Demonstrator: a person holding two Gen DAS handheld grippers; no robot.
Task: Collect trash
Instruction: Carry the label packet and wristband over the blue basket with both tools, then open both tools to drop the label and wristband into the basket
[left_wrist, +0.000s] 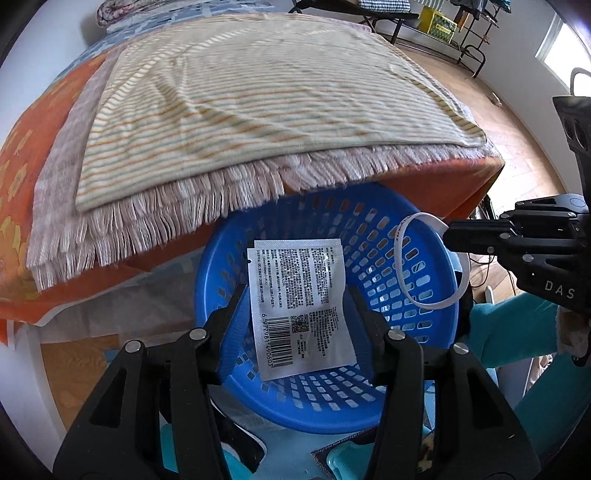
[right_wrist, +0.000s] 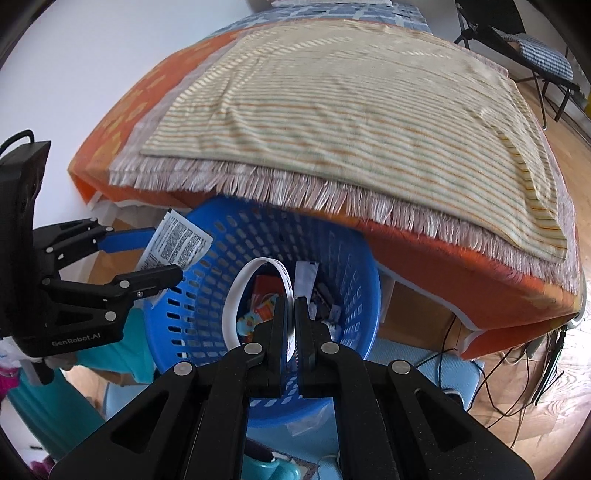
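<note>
Both tongs over the blue basket (left_wrist: 280, 402), which sits on the floor tucked partly under the cloth-draped table (right_wrist: 443, 254).

Left gripper (left_wrist: 297, 314): jaws spread wide, white sachet (left_wrist: 301, 299) standing between the pads. Looks loose or just let go; cannot tell if any pad contact remains. From the right wrist view, sachet (right_wrist: 173, 242) sits at the basket's near rim, not centred over the opening.

Right gripper (right_wrist: 290, 332): jaws nearly closed, pinching a white plastic band (right_wrist: 236, 295) at one edge; loop hangs above trash (right_wrist: 264, 306) already in the basket.

Risks:
- Sachet at rim: could tip outward and land on the floor instead of inside. Cause: release point too near the edge, flat light packet drifts.
- Band is springy, held by a thin edge: may flick sideways on release, or hook on a pad and not drop.
- Table fringe (left_wrist: 177, 221) overhangs the basket: lifting straight up could snag it.
- Two tongs close together over a small opening: collision if both move at once.

Readable text:
- Sachet: barcode, digits roughly "6 972981 490603", QR code, dense small print, illegible.
- "GenRobot.AI" on left gripper body, "DAS" on right gripper (left_wrist: 448, 236) body.
- Band print too small to read.
</note>
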